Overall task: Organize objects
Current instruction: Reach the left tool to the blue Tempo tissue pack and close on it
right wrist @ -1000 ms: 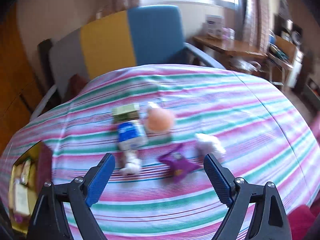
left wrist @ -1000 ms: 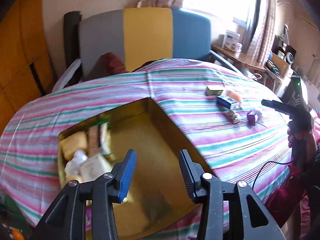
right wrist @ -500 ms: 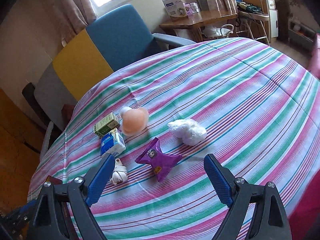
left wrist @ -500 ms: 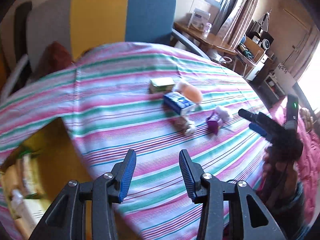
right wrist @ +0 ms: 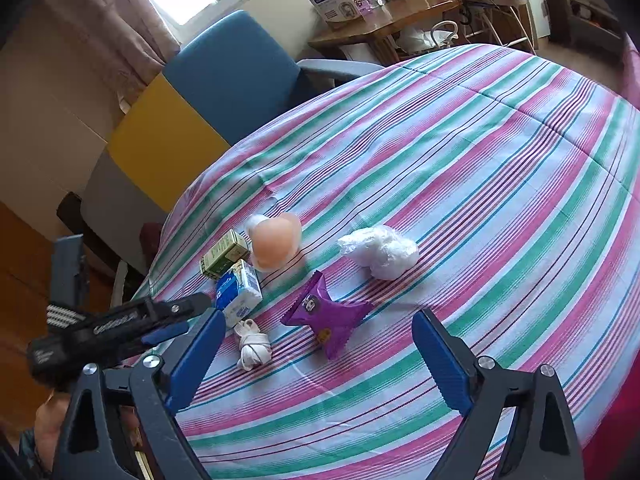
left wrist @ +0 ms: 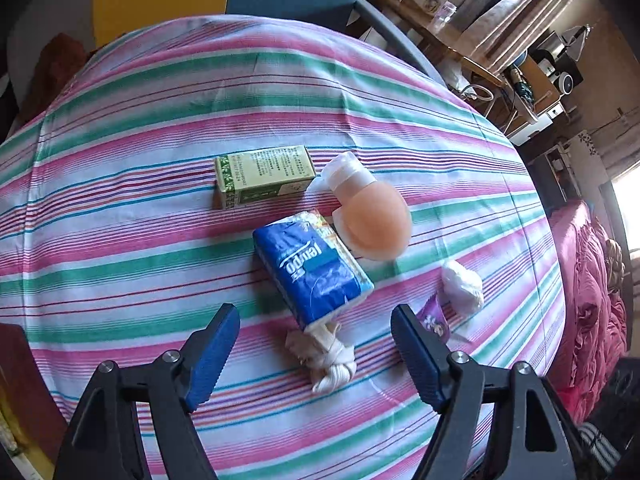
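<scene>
Left tool (left wrist: 314,348) and right tool (right wrist: 316,356) angle downward, jaws opening, nothing between them

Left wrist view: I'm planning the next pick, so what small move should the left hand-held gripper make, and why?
Probably lower the left hand-held gripper onto the white cord bundle. Its jaws are opening, nothing is pressed between them, and the bundle lies between the fingertips, touching the blue tissue pack.

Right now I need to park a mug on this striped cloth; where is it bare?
Free: the wide stretch of striped cloth beyond the white plastic wad, and the band between the green box and the chair. Crowded: the cluster around the tissue pack, peach bottle, purple wrapper and white cord bundle.
</scene>
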A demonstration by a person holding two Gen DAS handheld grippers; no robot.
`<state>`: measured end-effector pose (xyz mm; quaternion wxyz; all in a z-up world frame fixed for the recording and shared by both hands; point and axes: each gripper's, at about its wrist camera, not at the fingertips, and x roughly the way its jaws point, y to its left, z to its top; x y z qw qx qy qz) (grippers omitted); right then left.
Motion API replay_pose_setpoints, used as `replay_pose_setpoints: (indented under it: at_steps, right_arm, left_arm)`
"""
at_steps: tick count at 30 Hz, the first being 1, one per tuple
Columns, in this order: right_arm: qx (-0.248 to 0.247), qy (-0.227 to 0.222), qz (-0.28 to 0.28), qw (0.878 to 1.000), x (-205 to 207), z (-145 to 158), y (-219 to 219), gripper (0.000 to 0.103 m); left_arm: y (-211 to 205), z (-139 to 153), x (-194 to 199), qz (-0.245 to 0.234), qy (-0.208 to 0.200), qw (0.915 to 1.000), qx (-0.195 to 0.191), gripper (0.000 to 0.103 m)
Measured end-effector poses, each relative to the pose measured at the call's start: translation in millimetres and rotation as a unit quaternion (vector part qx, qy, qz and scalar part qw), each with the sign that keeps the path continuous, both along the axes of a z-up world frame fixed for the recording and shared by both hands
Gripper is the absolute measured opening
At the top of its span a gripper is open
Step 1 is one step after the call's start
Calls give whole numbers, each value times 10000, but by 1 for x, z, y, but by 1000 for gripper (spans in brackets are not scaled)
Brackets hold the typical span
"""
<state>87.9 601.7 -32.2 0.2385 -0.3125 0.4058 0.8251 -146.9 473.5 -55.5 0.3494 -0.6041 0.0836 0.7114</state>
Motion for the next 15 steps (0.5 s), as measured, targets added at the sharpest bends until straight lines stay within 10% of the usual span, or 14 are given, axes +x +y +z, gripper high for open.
replay_pose_setpoints:
  at_steps: [10,12,15]
  right_arm:
    - [-212,146,128,9996,-2,-3,2,97]
    - [-215,151,139,9996,-3,-3,2,97]
    - [-198,123,139,9996,-3,-4,2,97]
  left_arm:
    - [47,-32,-18,219,-152,9987,-432,79]
    - [47,-36,-18,236,-68,9981,-559,59]
    - [38,-37,-20,219,-118,9988,-423,56]
